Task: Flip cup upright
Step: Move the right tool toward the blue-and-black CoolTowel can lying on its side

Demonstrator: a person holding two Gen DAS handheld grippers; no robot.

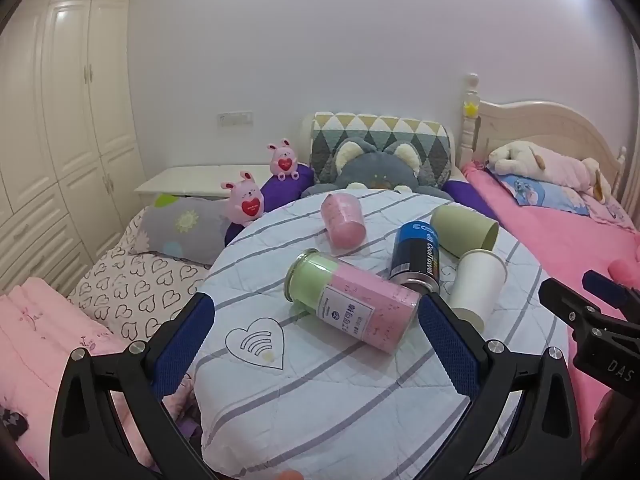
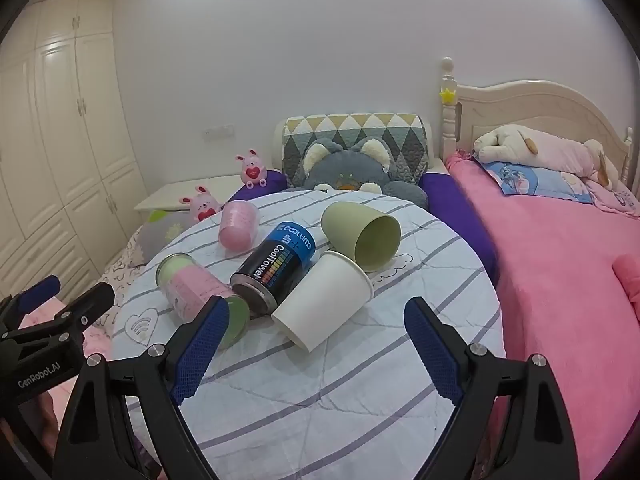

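Cups and canisters lie toppled on a round table [image 2: 360,400] draped in a white quilted cloth with grey stripes, set in a bedroom with cream wardrobes [image 2: 60,120] along the left wall, a grey cat plush [image 2: 348,168] and triangle-patterned cushion [image 2: 356,130] behind it, and a pink-covered bed [image 2: 560,260] on the right. Leftmost, a pink and green canister [image 1: 352,300] lies on its side, lidded end toward the far left; behind it a pink cup [image 1: 343,220] lies with its base toward the cameras. Next comes a black and blue can [image 2: 276,266] on its side, touching a white paper cup [image 2: 324,300], also on its side, its long axis running diagonally with the mouth pointing far right and the base near. Farthest right, a green cup [image 2: 362,236] lies with its mouth turned near-right. The left gripper [image 1: 316,340] hangs with jaws spread wide around the near end of the pink and green canister, holding nothing; the right gripper [image 2: 316,340] is likewise spread wide and holding nothing, just before the white paper cup.
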